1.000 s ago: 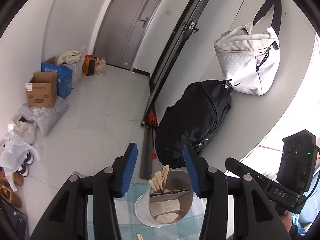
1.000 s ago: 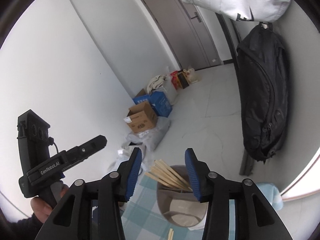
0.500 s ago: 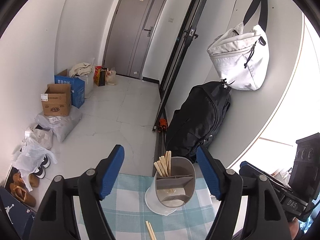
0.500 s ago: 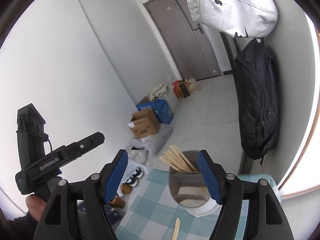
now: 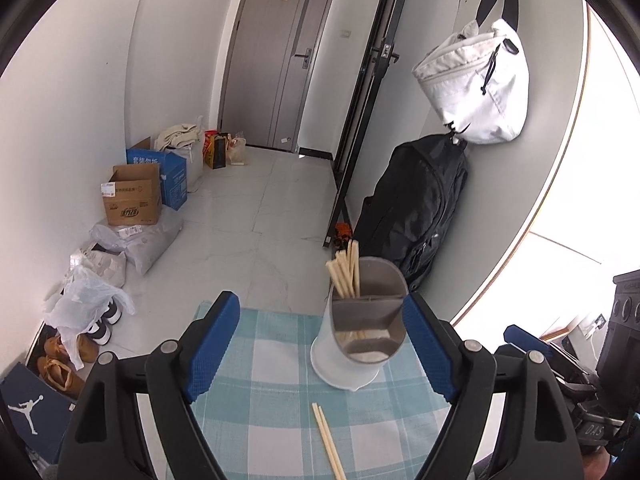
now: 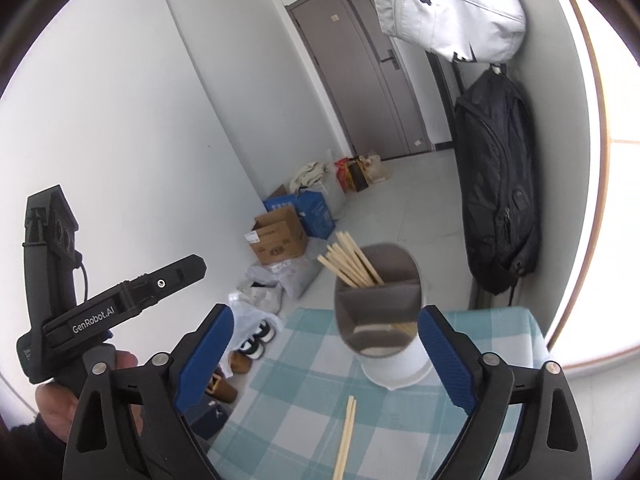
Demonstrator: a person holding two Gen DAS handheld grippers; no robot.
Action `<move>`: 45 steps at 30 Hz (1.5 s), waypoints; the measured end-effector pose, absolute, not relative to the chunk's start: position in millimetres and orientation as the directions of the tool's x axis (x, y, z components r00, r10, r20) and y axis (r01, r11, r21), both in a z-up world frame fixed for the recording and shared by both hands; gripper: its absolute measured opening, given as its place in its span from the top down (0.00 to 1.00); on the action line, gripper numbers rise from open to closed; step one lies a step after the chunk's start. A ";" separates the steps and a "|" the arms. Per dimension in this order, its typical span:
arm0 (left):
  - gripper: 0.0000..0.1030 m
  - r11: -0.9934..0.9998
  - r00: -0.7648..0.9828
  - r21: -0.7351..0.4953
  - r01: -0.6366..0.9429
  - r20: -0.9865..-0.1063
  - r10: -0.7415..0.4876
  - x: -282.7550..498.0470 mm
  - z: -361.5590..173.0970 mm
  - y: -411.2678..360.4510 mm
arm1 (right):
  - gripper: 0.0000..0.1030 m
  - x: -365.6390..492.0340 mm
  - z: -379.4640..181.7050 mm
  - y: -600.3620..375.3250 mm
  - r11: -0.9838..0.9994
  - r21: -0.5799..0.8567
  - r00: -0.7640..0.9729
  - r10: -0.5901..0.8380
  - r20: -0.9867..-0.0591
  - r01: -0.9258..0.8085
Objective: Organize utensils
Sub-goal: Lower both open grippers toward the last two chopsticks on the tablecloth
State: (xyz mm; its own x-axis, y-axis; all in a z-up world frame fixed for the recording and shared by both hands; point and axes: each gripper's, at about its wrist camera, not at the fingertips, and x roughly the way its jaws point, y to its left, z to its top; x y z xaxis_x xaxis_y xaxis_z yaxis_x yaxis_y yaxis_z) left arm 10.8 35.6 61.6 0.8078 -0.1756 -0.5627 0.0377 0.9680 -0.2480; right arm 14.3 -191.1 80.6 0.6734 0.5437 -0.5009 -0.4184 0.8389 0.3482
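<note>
Chopsticks are the item in hand: one loose pair lies flat on the checked cloth of the bench, side by side and touching, short of the holder.

Left claw: jaws have just been opening and now stand wide, with nothing between the pads. Its far blue pad sits just beside the holder's rim in the left wrist view; contact cannot be confirmed. Right claw: jaws have likewise just been opening, stand wide, and hold nothing. Both point down toward the bench.

Outward from the claws stands the utensil holder, a grey divided insert seated in a white cup, upright near the far edge of the bench. A bundle of chopsticks leans in its rear compartment, tips fanned outward; the front compartments look empty of upright pieces.

Judgement: the step in hand is the reach for the loose pair, with most of the sorting apparently done. The next move calls for a claw to come down over the pair, close across both sticks together near mid-length, then lift and tip them upright into the rear compartment.

Condition: the sticks are pale wood, thin and smooth. They are likely to roll or splay if pinched off-centre.
</note>
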 end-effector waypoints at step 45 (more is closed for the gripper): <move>0.22 0.885 0.621 -0.405 -0.230 -0.761 -0.186 19.4 -70.4 110.3 | 0.81 70.1 -111.3 -80.4 0.903 -0.022 0.284 0.112 -0.952 -0.429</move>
